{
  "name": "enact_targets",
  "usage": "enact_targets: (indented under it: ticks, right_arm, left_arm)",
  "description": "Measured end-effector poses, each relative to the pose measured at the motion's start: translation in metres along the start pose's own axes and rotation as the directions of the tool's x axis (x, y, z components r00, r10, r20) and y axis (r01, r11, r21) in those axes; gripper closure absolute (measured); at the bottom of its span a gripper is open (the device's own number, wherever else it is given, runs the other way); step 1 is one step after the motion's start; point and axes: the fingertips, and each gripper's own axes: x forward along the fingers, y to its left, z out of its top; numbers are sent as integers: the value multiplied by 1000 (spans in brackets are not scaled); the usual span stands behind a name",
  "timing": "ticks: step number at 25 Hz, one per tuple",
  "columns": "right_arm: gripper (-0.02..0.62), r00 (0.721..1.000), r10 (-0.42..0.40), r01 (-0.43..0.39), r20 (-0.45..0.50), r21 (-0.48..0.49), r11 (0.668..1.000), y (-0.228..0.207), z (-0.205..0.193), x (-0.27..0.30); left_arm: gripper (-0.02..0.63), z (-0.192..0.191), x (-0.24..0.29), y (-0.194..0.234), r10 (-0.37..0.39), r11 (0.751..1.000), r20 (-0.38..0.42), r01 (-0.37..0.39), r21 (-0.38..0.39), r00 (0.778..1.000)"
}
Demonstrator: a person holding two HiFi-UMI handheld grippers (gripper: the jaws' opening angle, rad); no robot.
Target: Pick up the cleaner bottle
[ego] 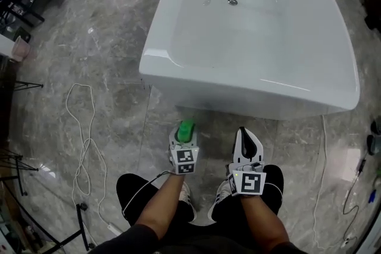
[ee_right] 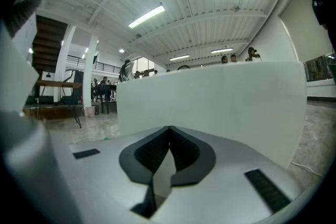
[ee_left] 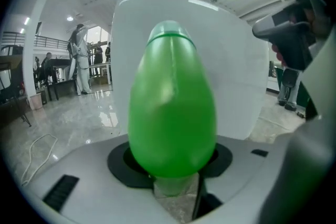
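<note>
At lower centre-left of the head view, the left gripper [ego: 183, 135] has its jaws partly apart and clamped on a green, rounded plastic cleaner bottle [ego: 187, 127]. In the left gripper view the cleaner bottle [ee_left: 172, 107] fills the middle of the frame. It stands between the black pads [ee_left: 119, 162], which press on its sides low down, and its capped end points away from the camera. Its lower end is hidden where the jaws meet beneath it, and no label can be made out. In the head view only a small green part of it shows above the jaws.

Just to the right, the right gripper [ego: 243, 134] has its jaws fully together with nothing between them. The right gripper view shows the ribbed black pads [ee_right: 181, 149] meeting in a line.

Beyond both grippers stands a large glossy white bathtub [ego: 178, 38], filling the upper centre and right of the head view. A thin white cable [ego: 83, 146] loops over the grey marble floor [ego: 107, 56] at the left.
</note>
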Motion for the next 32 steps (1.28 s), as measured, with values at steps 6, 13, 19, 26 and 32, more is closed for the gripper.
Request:
enact_targets:
  ticks: [6,13,19,26,32]
  right_arm:
    - [578,1000,-12,12,-7,-36,999,-6,133,-27]
    - [578,998,-57,59,-29,78,995,-31,310,-64]
    - [578,999,-42,42,-5,13,999,-47,448,-104]
    - [578,995,-60,60,85,4,998,-71,540,-106]
    - [578,990,-84,91,114,-55,994,-65,579,-104]
  left_arm:
    - [417,156,-88,-6,-16,1000,71,17,-7,997]
    - [418,342,-184,-15,13,1000,92,-14,6,996]
    - [418,489,-268,-23,42,996,131,-30,-87,991]
    - [420,604,-307,-22,33,993,256,-1,-121,966]
    - [420,650,-322,-15,-16,997,275,36,-67,961]
